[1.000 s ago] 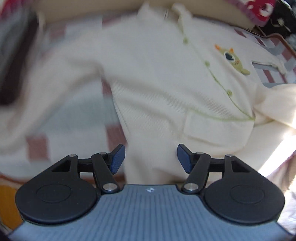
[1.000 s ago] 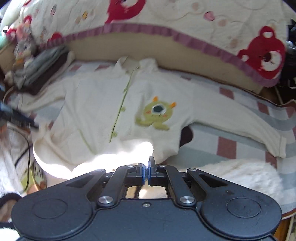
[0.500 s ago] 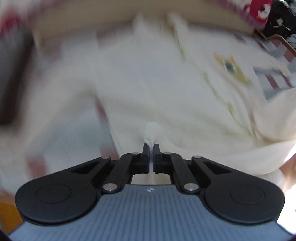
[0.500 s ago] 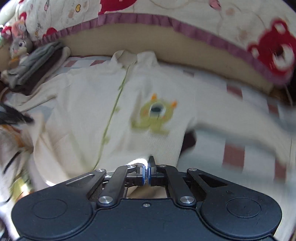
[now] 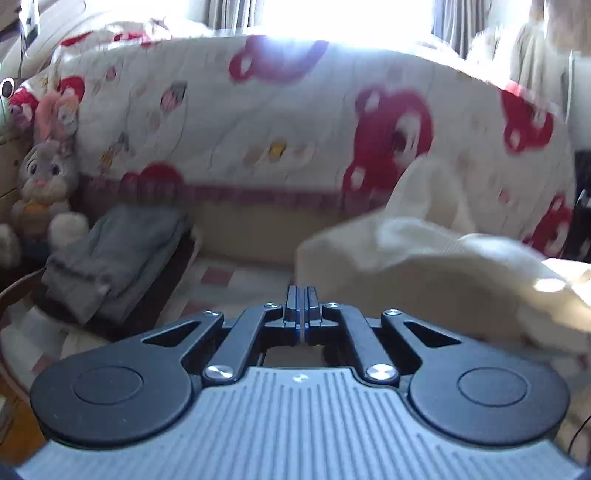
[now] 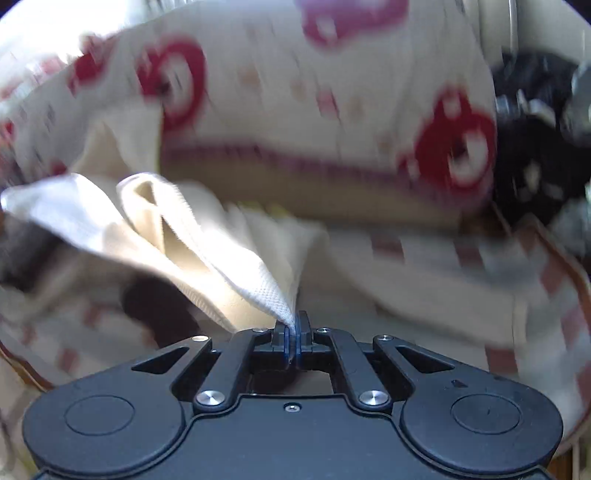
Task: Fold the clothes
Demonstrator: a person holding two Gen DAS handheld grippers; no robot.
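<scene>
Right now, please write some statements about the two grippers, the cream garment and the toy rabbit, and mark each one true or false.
1. The right gripper pinches an edge of the cream garment. True.
2. The left gripper has its jaws wide open. False: they are shut.
3. A grey toy rabbit sits at the far left in the left wrist view. True.
4. The folded grey clothes lie on top of the rabbit. False: they lie beside it, to its right.

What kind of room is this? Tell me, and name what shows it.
Probably a home bedroom or living room: a bear-print quilt draped over a bed or sofa, a plush rabbit beside folded grey clothes, and a curtained window behind.
</scene>
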